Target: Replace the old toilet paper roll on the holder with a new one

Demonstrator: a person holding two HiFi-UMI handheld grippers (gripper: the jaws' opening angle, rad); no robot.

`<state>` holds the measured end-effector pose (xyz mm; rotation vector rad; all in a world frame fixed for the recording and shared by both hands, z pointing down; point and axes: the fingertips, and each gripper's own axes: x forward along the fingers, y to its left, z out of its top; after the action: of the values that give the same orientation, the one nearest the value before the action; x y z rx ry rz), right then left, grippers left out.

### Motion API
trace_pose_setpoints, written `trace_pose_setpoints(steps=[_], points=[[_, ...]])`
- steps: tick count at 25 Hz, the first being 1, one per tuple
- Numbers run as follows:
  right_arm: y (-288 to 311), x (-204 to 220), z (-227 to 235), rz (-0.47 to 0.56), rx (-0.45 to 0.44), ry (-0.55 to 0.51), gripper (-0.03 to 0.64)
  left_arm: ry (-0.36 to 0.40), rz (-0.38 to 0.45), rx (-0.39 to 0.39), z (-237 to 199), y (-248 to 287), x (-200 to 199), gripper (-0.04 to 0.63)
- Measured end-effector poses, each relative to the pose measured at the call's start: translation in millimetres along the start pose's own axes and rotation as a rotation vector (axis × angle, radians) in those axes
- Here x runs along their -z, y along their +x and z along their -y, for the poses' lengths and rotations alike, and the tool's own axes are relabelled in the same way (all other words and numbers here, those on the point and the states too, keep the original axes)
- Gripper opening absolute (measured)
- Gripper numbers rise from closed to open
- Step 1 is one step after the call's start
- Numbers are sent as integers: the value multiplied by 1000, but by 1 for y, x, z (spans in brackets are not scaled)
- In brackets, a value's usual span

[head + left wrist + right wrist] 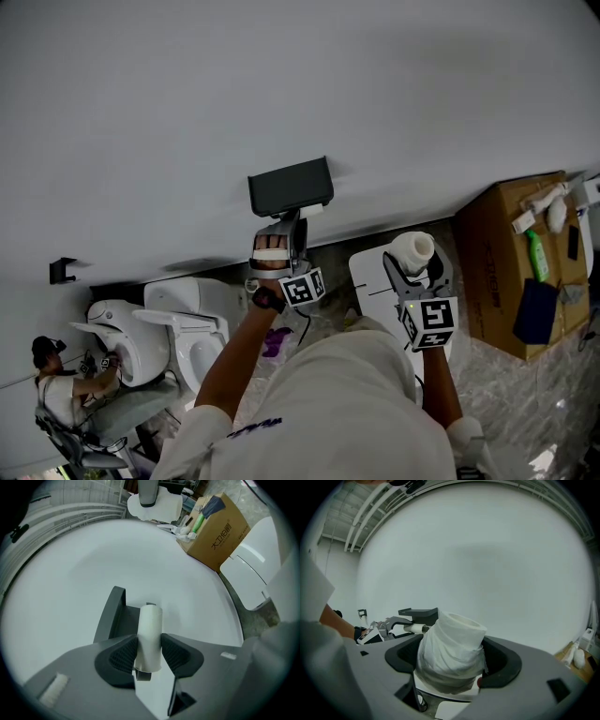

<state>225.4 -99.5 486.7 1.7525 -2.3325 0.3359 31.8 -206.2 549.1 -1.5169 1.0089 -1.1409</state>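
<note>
Pinching the old roll (150, 637) w/ our left gripper (149, 654), we have both pads (123, 656) tight on its sides. That roll is a thin white tube, nearly bare, & it sits on the black holder (111, 616) on the white wall (70, 573). Our right gripper (451, 663) is squeezed on the new roll (452, 644), fat & white, w/ loose paper wrapped round it. We hold the new roll off to the right of the holder, near but not touching it. A brown box (506, 267) stands on the floor (525, 394) at right, & a white toilet (192, 328) at left, by the wall.
</note>
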Motion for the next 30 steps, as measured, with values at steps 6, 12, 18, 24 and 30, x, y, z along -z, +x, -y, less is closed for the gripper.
trace_pose_setpoints(steps=[6,12,18,24,30], points=[[-2,0,3,-1,9,1,370,-2,14,0,-1,1,-8,167],[-5,0,4,4,21,2,370,-1,35,5,-1,3,-18,167],[-9,0,7,6,38,5,370,1,43,5,-2,6,-21,167],[-11,0,12,3,46,7,371,10,63,-8,-5,9,-34,167],[-15,-1,17,0,58,2,371,2,82,1,-4,11,-45,167]])
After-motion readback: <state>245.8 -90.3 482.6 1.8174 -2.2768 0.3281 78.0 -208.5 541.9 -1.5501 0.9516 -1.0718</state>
